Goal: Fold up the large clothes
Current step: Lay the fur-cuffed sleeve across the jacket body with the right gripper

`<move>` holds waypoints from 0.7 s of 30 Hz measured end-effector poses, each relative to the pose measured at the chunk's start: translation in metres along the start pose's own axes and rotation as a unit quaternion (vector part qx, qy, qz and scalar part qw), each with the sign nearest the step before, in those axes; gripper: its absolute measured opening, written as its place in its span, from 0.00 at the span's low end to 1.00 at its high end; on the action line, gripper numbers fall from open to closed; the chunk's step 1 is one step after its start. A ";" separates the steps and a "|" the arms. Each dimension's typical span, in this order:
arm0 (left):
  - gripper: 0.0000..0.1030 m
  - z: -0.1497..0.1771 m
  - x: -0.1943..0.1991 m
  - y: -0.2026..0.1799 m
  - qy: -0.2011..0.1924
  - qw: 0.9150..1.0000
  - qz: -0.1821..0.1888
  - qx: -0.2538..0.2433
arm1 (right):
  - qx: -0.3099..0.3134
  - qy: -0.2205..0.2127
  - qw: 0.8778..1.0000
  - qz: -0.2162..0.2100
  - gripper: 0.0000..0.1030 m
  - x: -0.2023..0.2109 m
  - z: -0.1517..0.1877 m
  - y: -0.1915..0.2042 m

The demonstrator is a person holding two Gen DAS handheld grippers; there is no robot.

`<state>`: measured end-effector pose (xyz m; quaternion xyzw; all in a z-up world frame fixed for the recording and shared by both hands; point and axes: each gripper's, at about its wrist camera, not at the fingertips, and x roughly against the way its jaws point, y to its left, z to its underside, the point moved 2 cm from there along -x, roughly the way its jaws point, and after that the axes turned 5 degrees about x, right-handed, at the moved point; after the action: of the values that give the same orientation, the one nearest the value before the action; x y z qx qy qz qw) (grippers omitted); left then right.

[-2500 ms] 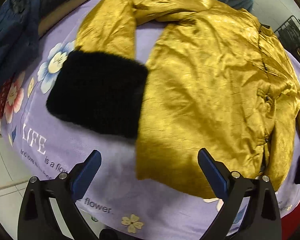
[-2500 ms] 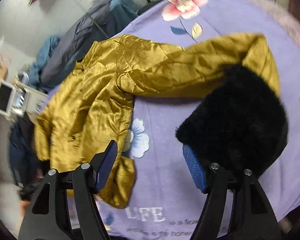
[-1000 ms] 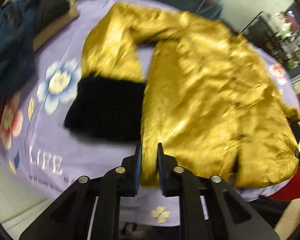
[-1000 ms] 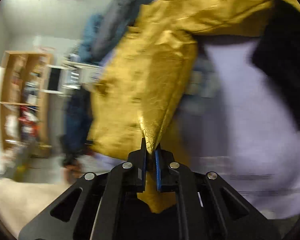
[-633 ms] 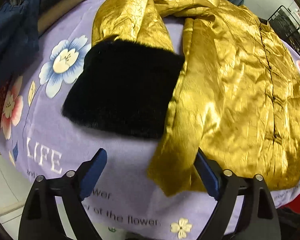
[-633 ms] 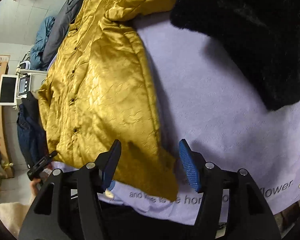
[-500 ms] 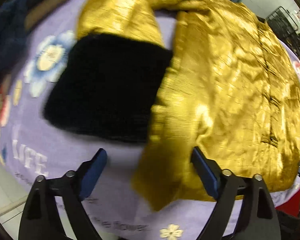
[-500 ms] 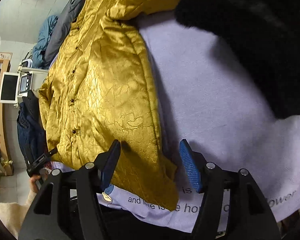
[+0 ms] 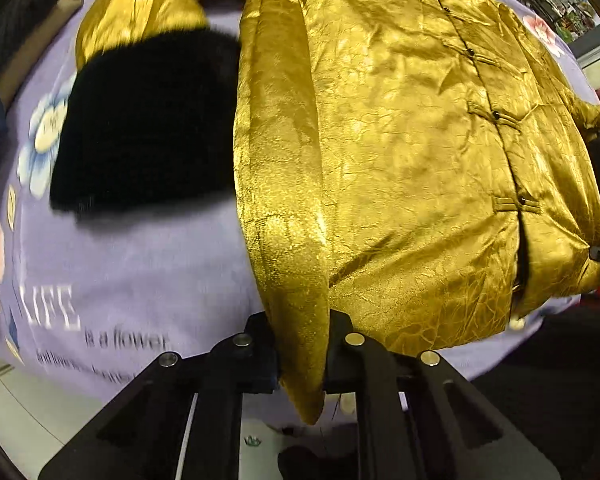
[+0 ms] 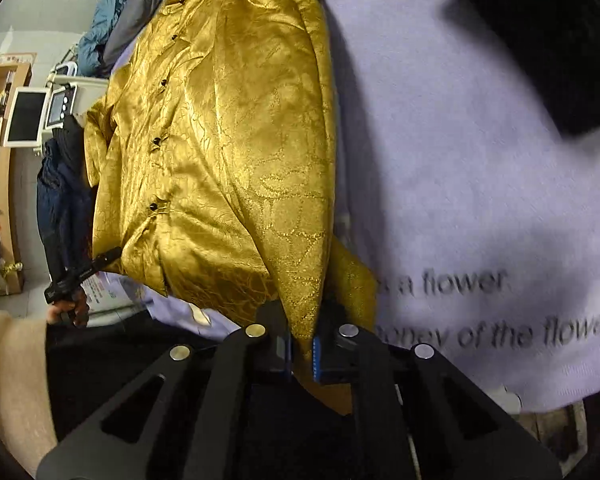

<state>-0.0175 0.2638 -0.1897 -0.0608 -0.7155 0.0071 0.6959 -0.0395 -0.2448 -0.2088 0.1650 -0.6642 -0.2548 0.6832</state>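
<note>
Left tool (image 9: 300,354) is clamped on the near hem corner of the gold jacket (image 9: 400,128); right tool (image 10: 300,354) pinches the same hem region, a fold of gold fabric between its blue pads (image 10: 315,354). Jacket body runs straight ahead of both tools, long axis hem-to-collar away from them, buttons up, flat on the purple bedspread (image 9: 132,264). Black fur cuff (image 9: 148,128) sits ahead-left of left tool. Fold likely goes forward toward the collar.

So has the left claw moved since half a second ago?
Yes. The left claw was open and short of the gold jacket's hem; now it has come forward and shut on that hem, nearer the "LIFE" print on the purple blanket.
</note>
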 end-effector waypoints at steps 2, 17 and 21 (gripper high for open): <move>0.19 0.005 -0.005 -0.001 0.005 1.000 -0.011 0.000 | -0.010 0.012 1.000 -0.006 0.07 -0.007 0.005 -0.004; 0.77 -0.012 0.057 0.013 -0.094 0.991 -0.073 0.058 | -0.132 -0.134 0.982 0.015 0.48 0.059 -0.008 -0.016; 0.77 -0.009 0.068 0.031 -0.108 0.986 -0.110 0.060 | -0.243 -0.218 0.943 -0.069 0.48 0.084 -0.010 -0.042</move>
<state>-0.0075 0.3007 -0.1246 0.0607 -0.7870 -0.0200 0.6136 -0.0361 -0.3277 -0.1639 -0.0199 -0.7018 -0.4848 0.5215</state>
